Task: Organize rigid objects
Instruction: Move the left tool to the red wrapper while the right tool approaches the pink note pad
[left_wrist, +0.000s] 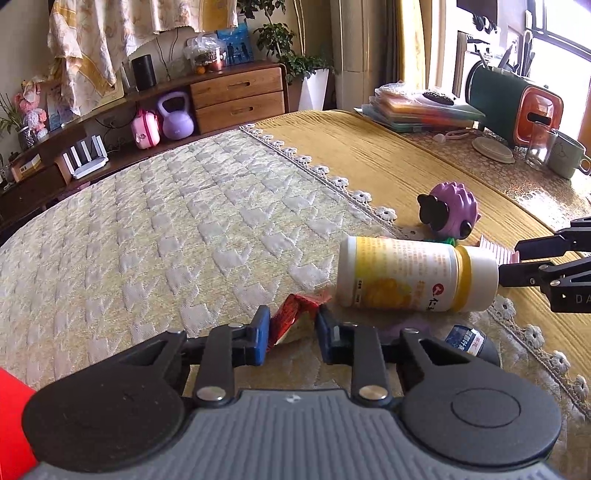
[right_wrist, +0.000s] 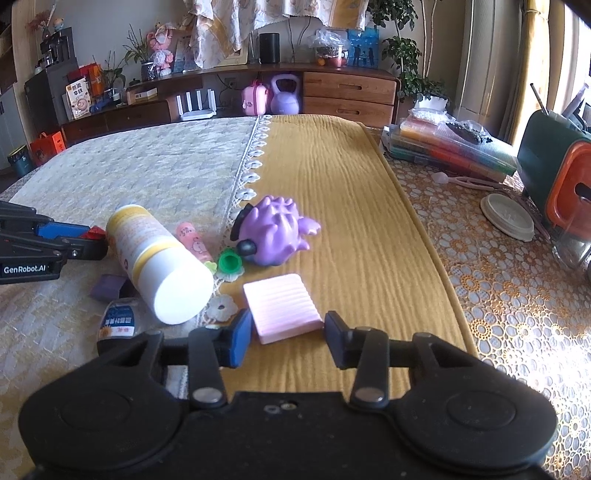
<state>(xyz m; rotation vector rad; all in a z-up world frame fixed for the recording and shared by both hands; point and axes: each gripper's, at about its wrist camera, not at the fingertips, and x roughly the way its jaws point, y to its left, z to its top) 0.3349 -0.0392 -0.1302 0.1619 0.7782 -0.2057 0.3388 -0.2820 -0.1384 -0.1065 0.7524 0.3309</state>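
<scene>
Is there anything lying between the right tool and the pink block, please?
Nothing visible. The right tool is open, with the pink block directly ahead of its fingers on the yellow cloth. The white bottle lies off to the left.

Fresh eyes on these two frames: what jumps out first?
The big white-and-yellow bottle lying on its side mid-table, cap toward the right camera. Just behind it, the purple spiky toy on the yellow cloth. Then the tongs: left tongs around a red wrapper, right tongs open around the pink block.
</scene>
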